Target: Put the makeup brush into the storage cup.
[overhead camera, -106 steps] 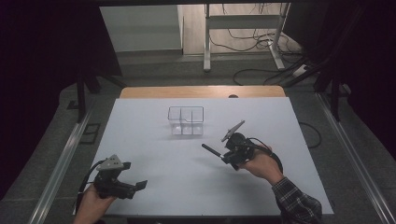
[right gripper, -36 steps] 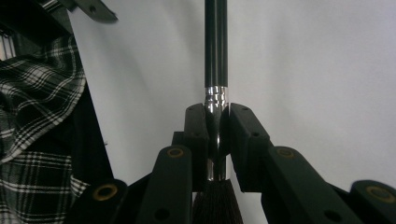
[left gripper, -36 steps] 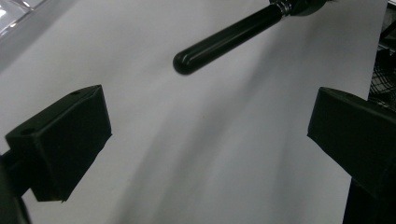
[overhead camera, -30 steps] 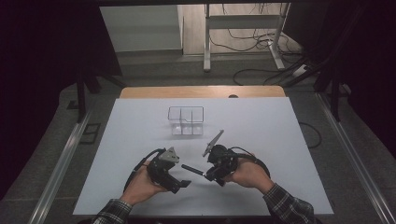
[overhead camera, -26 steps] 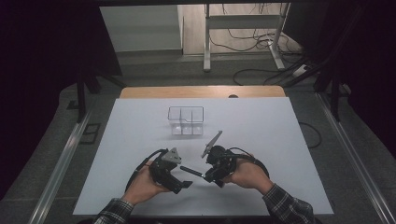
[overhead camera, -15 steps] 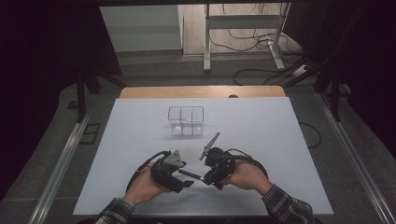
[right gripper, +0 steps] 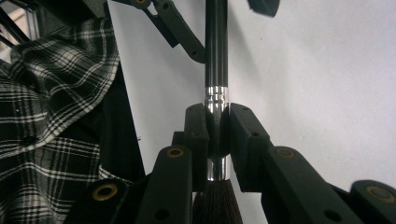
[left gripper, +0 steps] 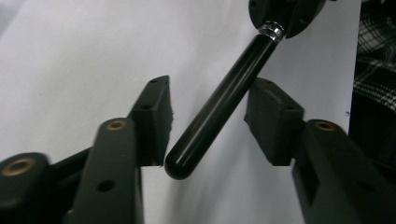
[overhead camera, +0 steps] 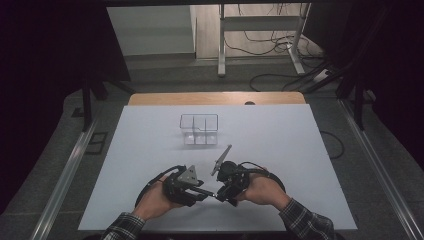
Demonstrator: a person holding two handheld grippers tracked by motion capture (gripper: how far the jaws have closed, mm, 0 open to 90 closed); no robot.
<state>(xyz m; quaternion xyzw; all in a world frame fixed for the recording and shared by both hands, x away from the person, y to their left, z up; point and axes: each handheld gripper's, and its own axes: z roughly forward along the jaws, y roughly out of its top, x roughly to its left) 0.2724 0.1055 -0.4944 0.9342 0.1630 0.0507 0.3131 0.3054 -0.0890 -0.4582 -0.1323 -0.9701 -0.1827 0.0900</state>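
Brush (right gripper: 216, 70) unlabelled, ferrule clamped in right tool (right gripper: 217, 135), left tool (left gripper: 210, 121) closing, handle between, untouched

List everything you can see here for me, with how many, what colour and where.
Table: one, white top with a wooden strip along its far edge, centre of the high view.
Clear box: one, see-through, divided into compartments, far middle of the table.
Brush: one, black handle with a silver collar and dark bristles, held above the near part of the table.
Metal stand: one, pale, on the floor beyond the table.
Cables: several, black, on the floor at far right.
Right claw: one, black, shut on the brush's silver collar.
Left claw: one, black, has just been closing around the brush handle, pads not yet pressing.
Sleeves: two, checked, at the near edge.
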